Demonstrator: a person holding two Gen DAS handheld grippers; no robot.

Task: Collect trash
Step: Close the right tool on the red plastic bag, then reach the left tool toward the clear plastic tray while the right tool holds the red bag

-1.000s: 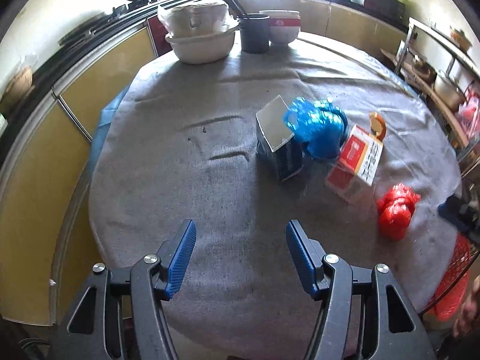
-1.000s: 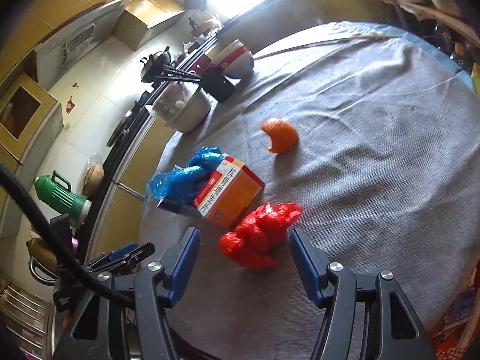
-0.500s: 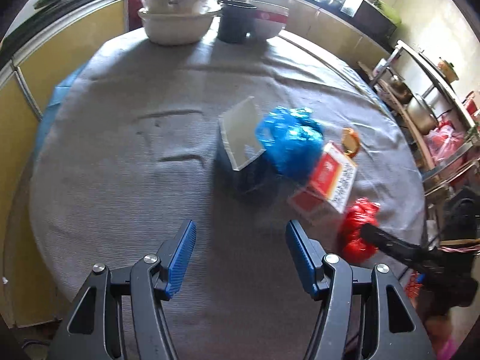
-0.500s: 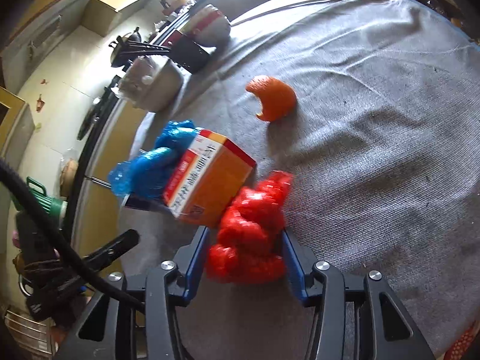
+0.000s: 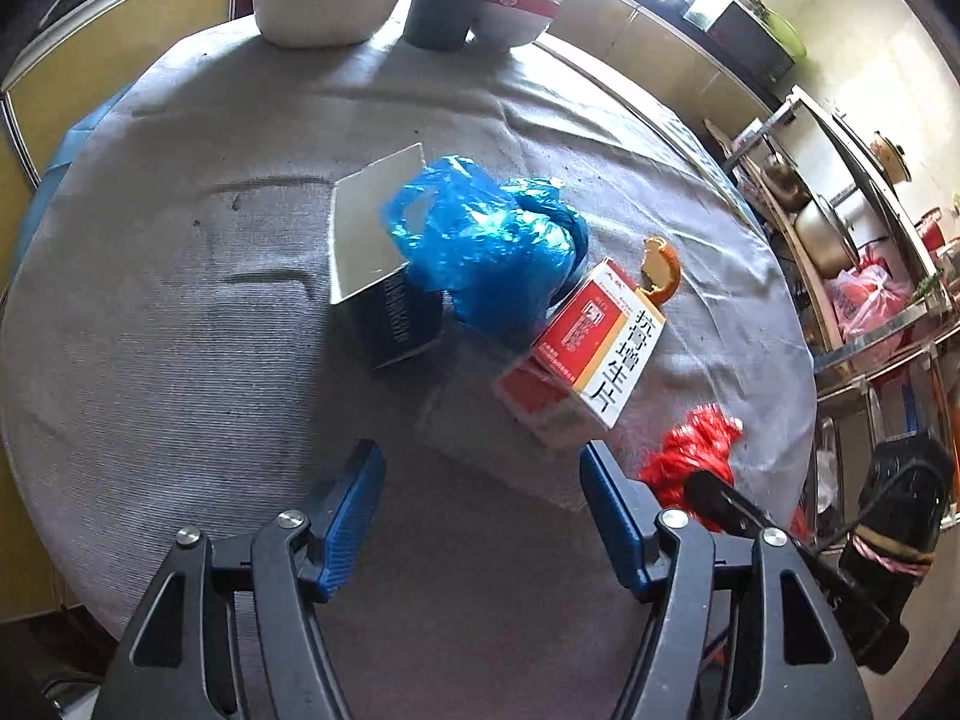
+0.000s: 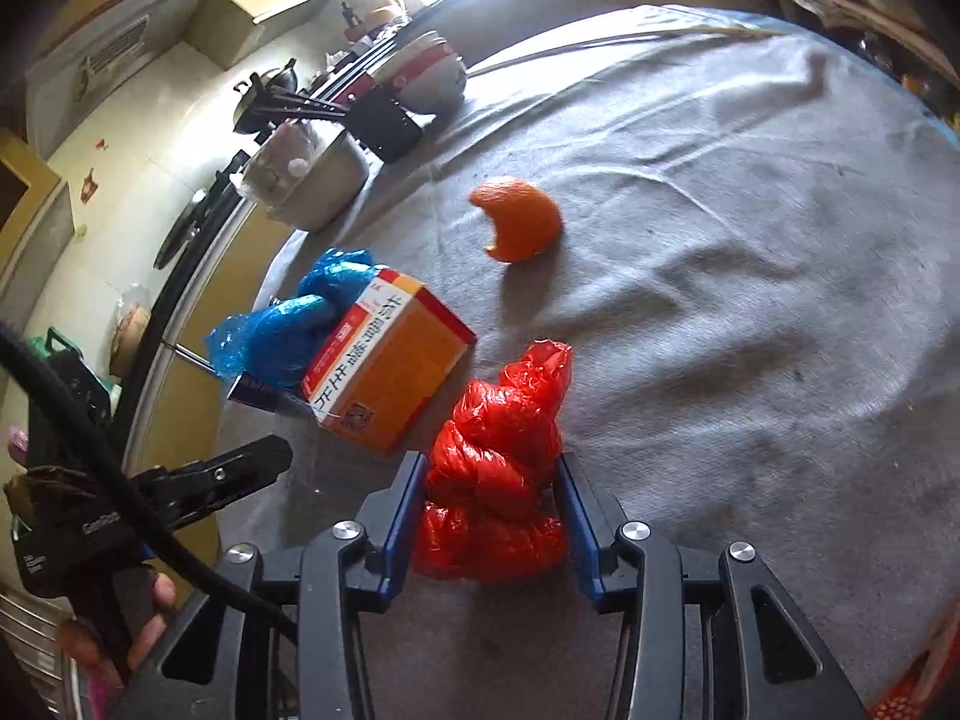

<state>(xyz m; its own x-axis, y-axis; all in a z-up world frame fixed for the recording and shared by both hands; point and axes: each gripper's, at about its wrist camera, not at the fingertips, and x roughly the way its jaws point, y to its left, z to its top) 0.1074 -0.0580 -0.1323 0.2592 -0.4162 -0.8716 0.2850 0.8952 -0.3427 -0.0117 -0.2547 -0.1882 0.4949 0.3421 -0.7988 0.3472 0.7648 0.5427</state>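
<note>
A crumpled red plastic bag (image 6: 498, 438) lies on the grey tablecloth. My right gripper (image 6: 489, 468) is closing on it, and both blue pads touch its sides. The same red bag (image 5: 690, 450) shows at the right of the left wrist view. My left gripper (image 5: 478, 456) hovers over bare cloth with its jaws opening and nothing between them. Just beyond it sit a red and orange carton (image 5: 594, 342), a blue plastic bag (image 5: 492, 246) and a dark box with a white flap (image 5: 384, 300). An orange peel (image 6: 522, 222) lies farther back.
At the far edge of the round table (image 5: 180, 360) stand a white basin (image 5: 324, 6), a dark cup (image 5: 444, 6) and a red-banded bowl (image 5: 516, 12). A metal rack with pots (image 5: 840, 210) stands to the right. A hand (image 6: 150, 600) holds the left gripper.
The right gripper came down over the red bag and its jaws narrowed onto it. The left gripper moved closer to the cartons and tilted down, its jaws slightly wider.
</note>
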